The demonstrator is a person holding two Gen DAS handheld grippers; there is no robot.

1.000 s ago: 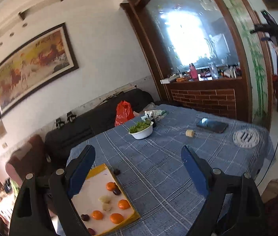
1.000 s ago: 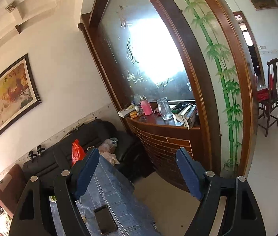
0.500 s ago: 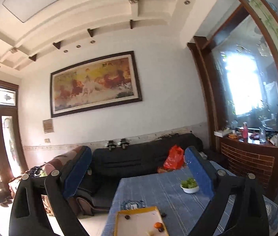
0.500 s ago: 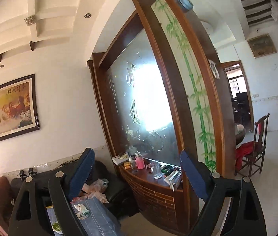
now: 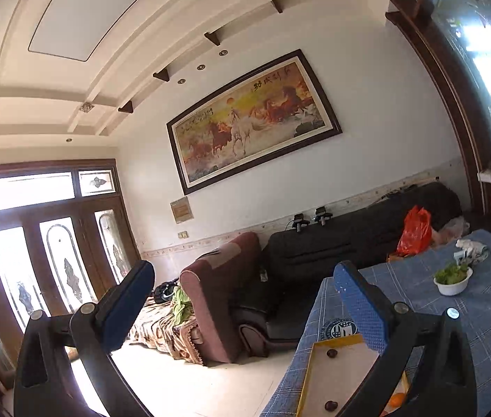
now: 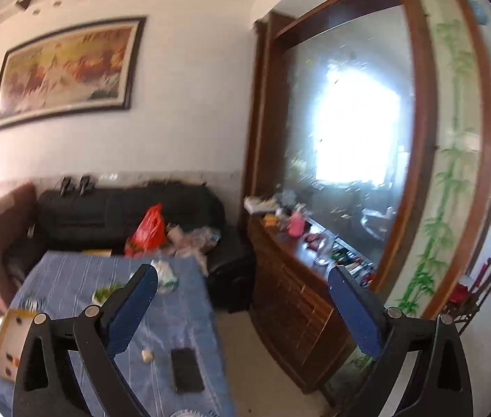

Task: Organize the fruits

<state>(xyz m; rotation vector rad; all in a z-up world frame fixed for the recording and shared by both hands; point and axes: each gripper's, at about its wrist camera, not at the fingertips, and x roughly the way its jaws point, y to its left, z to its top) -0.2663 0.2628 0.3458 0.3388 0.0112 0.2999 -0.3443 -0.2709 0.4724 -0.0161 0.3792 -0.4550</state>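
From your left camera, the cloth-covered table point(image 5: 454, 312) fills the lower right, with the flat rimmed tray point(image 5: 336, 365) at its near-left corner and two small round fruits point(image 5: 331, 353) lying in it. The round bowl of leafy greens point(image 5: 452, 279) sits farther back on the cloth. Behind the table runs the long sofa point(image 5: 349, 243), a plastic bag point(image 5: 416, 231) resting on it, and an armchair point(image 5: 221, 288) stands to its left. From your right camera, a flat phone point(image 6: 185, 370) lies on the table's near right part, the wooden counter point(image 6: 294, 299) right of the table.
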